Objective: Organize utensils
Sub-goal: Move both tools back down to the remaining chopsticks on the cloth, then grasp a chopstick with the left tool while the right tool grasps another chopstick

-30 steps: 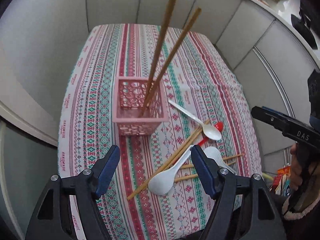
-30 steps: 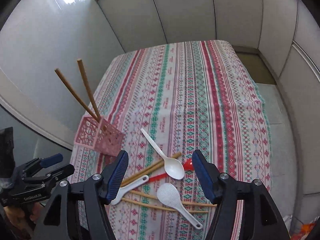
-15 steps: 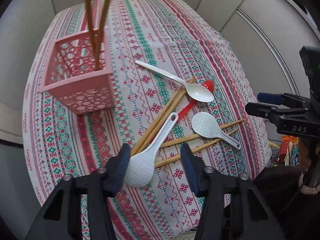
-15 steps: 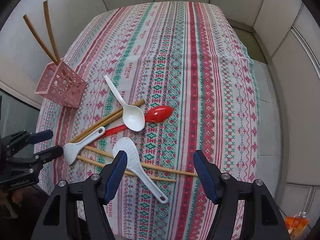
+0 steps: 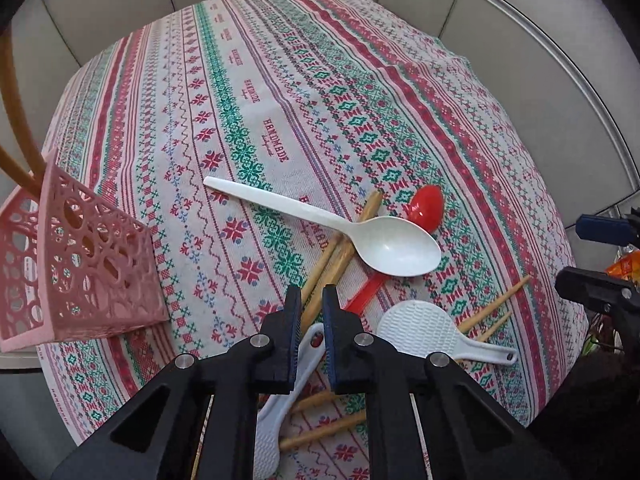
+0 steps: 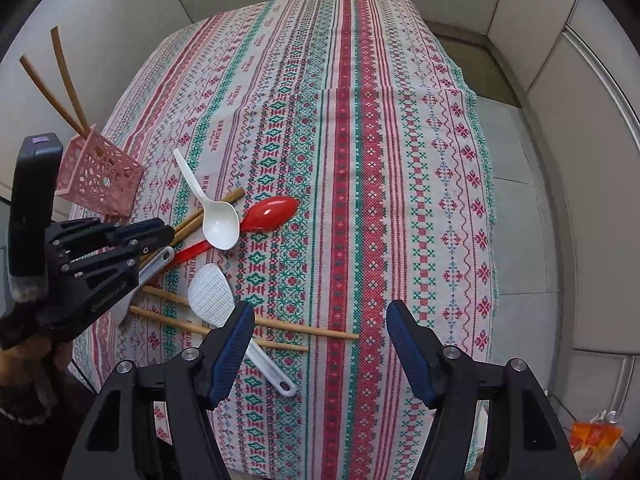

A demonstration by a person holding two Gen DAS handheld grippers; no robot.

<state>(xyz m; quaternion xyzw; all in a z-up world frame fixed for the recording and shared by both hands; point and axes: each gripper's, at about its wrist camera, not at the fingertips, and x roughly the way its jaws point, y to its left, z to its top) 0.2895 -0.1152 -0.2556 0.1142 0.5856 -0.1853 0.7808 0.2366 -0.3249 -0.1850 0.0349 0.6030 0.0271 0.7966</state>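
My left gripper (image 5: 311, 304) is nearly shut around the handle of a white rice paddle (image 5: 272, 420), over a pair of chopsticks (image 5: 340, 252); it also shows in the right wrist view (image 6: 160, 232). A white spoon (image 5: 384, 240) lies across a red spoon (image 5: 426, 206). A second white rice paddle (image 5: 424, 332) lies on more chopsticks (image 5: 492, 308). The pink perforated holder (image 5: 80, 272) stands at left with two chopsticks (image 6: 60, 80) in it. My right gripper (image 6: 320, 344) is open and empty above the table's near edge.
The patterned tablecloth (image 6: 360, 120) covers the whole table. White wall panels (image 6: 560, 80) and grey floor (image 6: 520, 200) lie to the right. An orange packet (image 6: 596, 436) lies on the floor at lower right.
My left gripper has come down onto the utensil pile and its jaws have closed from wide open onto the rice paddle's handle. My right gripper has come closer to the table, still open.
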